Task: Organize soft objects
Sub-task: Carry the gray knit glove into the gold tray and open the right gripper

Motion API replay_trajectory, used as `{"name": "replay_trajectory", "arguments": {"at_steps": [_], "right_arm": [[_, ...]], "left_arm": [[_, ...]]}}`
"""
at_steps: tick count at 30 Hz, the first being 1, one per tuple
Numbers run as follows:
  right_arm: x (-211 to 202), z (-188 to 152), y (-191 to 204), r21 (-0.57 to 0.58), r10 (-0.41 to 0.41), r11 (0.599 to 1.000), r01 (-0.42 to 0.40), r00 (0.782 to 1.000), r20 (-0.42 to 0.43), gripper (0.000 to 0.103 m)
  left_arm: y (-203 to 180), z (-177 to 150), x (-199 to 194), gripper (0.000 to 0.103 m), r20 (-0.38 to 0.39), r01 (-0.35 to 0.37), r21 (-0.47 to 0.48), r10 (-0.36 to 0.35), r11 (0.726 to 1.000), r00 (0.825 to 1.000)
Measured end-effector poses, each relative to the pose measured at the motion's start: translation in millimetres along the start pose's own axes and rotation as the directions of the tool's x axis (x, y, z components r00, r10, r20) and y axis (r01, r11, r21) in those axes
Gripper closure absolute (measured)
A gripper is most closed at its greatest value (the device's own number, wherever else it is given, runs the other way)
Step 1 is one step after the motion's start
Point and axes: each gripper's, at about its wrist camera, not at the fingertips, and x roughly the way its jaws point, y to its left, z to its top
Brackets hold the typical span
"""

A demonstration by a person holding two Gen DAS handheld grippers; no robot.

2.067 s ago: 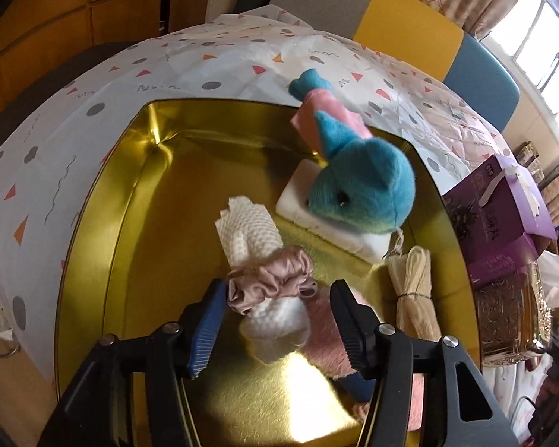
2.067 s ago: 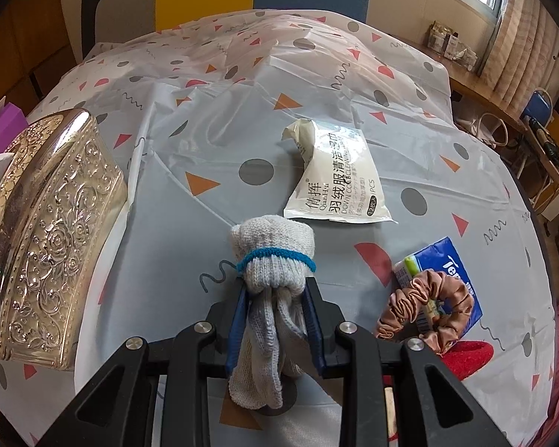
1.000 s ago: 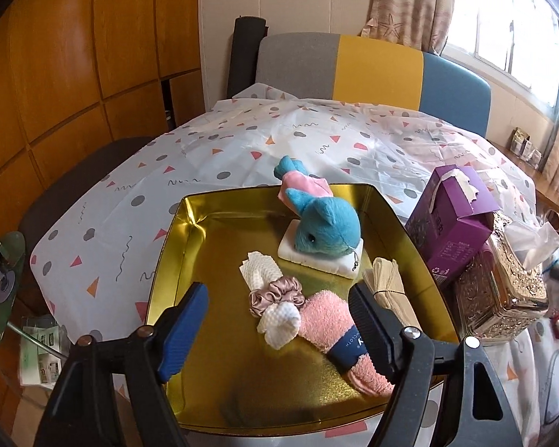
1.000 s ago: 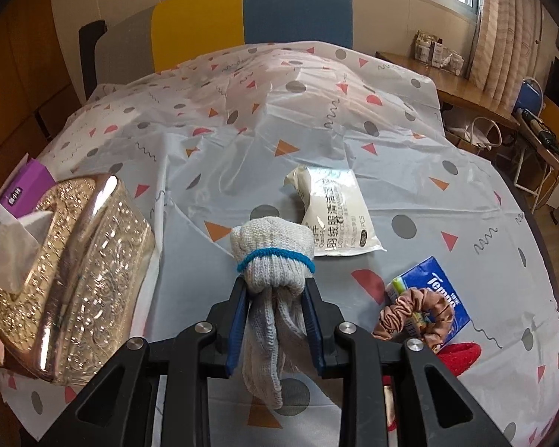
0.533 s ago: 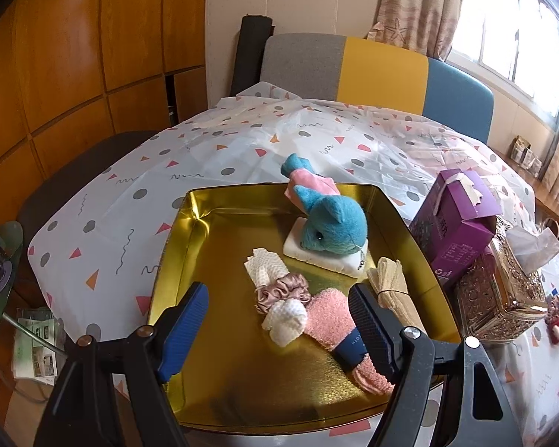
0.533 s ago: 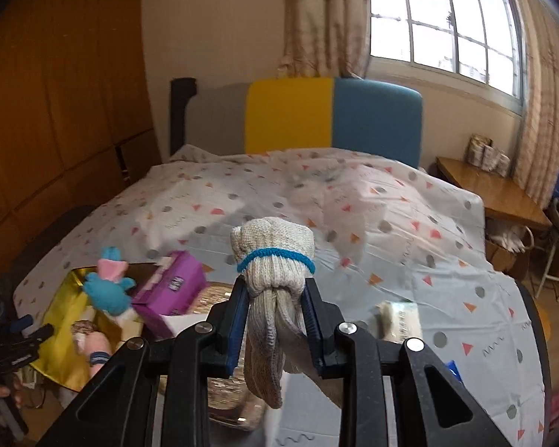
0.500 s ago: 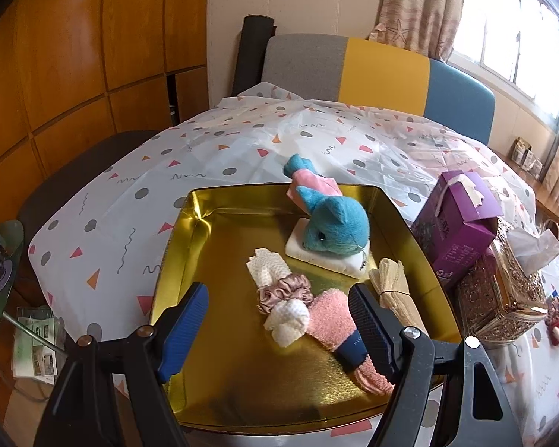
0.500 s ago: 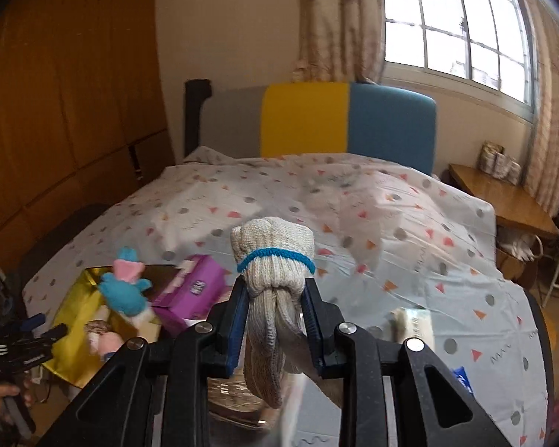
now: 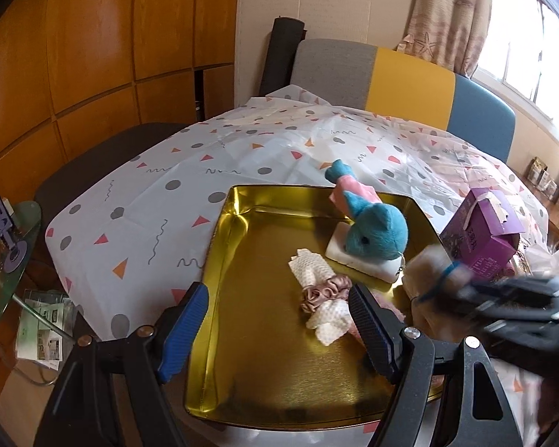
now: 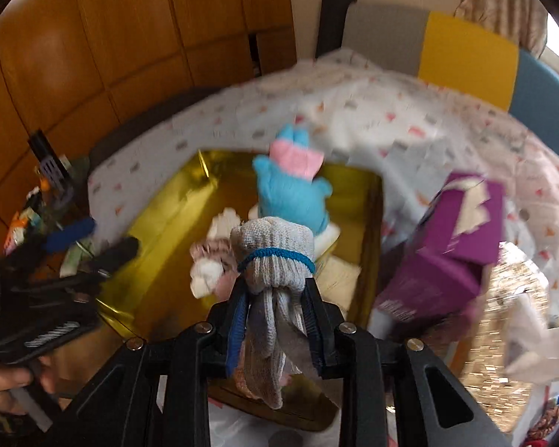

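Observation:
A gold tray (image 9: 220, 260) holds a blue plush toy (image 9: 376, 232) on a white pad and a white waffle cloth ringed by a pink scrunchie (image 9: 318, 292). My left gripper (image 9: 278, 292) hovers open over the tray's near edge with nothing between its fingers. A grey knitted bundle (image 10: 272, 249) tied with a blue band is clamped in my right gripper (image 10: 275, 287), which hangs above the tray's right part. In the left wrist view that right gripper (image 9: 503, 298) is a dark blur at the right, with the bundle (image 9: 428, 272) at its tip. The left gripper (image 10: 97, 242) shows blurred at the left.
A purple tissue box (image 9: 480, 234) and a silver embossed box (image 10: 503, 316) stand just right of the tray. A patterned cloth covers the table. A grey, yellow and blue chair back (image 9: 410, 74) is behind it. A glass side table (image 9: 3, 246) sits low at the left.
My right gripper swung left with the grey bundle, from over the open tablecloth to above the gold tray, and rolled. It entered the left wrist view. The left gripper shifted slightly and stayed open.

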Motion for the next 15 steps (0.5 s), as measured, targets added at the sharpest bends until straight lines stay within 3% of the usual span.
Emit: {"name": "replay_trajectory", "arguments": {"at_steps": [3, 6, 15], "right_arm": [[36.4, -9.2, -5.9, 0.025, -0.012, 1.0, 0.015, 0.996, -0.093, 0.075], [51.2, -16.7, -11.1, 0.06, -0.01, 0.998, 0.017, 0.993, -0.117, 0.075], [47.5, -22.2, -17.6, 0.094, -0.012, 0.995, 0.019, 0.998, -0.069, 0.064]], "left_arm": [[1.7, -1.3, -0.8, 0.025, 0.002, -0.002, -0.002, 0.002, 1.0, 1.0], [1.2, -1.9, -0.8, 0.025, 0.003, 0.002, 0.003, -0.002, 1.0, 1.0], [-3.3, -3.0, -2.9, 0.022, 0.001, 0.007, 0.011, -0.007, 1.0, 1.0]]}}
